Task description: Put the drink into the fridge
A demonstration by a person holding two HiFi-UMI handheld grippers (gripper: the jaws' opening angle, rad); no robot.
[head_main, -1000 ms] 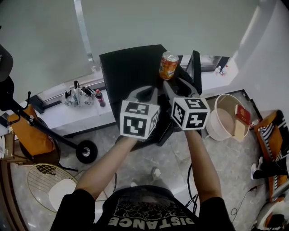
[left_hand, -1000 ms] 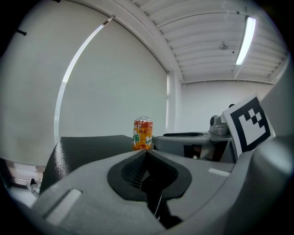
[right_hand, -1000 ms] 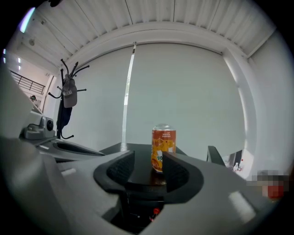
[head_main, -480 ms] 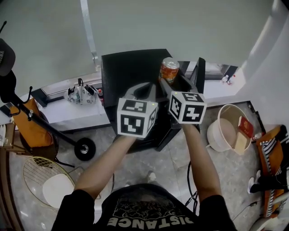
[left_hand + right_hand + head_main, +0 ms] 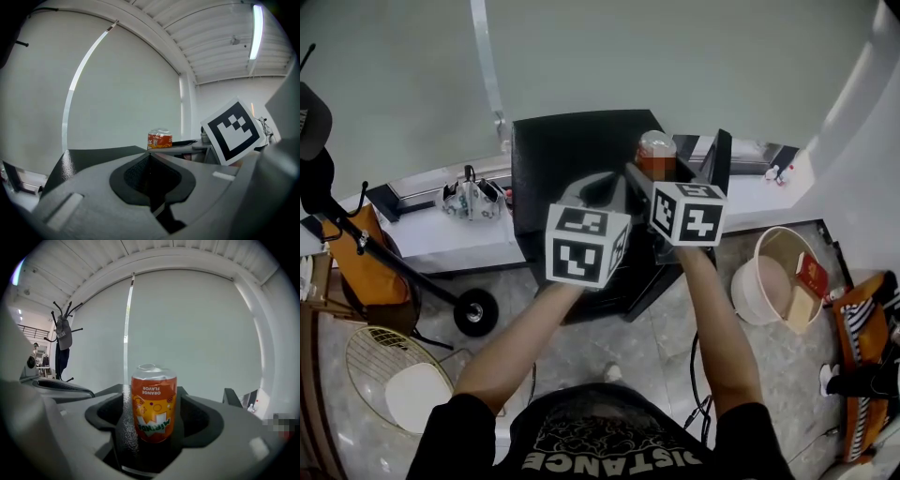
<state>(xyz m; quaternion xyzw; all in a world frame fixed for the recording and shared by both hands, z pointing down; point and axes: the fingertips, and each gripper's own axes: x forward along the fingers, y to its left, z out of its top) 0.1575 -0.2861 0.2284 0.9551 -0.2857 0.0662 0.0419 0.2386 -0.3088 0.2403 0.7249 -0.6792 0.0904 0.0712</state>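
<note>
An orange drink can (image 5: 656, 153) stands with its label upside down on the top of the black fridge (image 5: 567, 150). My right gripper (image 5: 655, 176) is level with it. Its jaws have just been opening and now sit on either side of the can (image 5: 153, 404) with a gap at each side. My right gripper (image 5: 153, 427) is open. My left gripper (image 5: 600, 189) hovers over the fridge top to the left of the can, its jaws meeting at the tip. In the left gripper view my left gripper (image 5: 150, 157) is shut and empty, and the can (image 5: 160, 140) shows beyond it.
A black panel (image 5: 718, 161) rises at the fridge's right side. On the floor are a white bucket (image 5: 766, 274) at the right and a round wire guard (image 5: 386, 375) at the left. A white ledge (image 5: 441, 234) bears a small bag (image 5: 469, 199). A coat stand (image 5: 63, 336) stands far left.
My right jaws have spread away from the can, which stays standing on the fridge top. Both grippers have shifted a little across the fridge.
</note>
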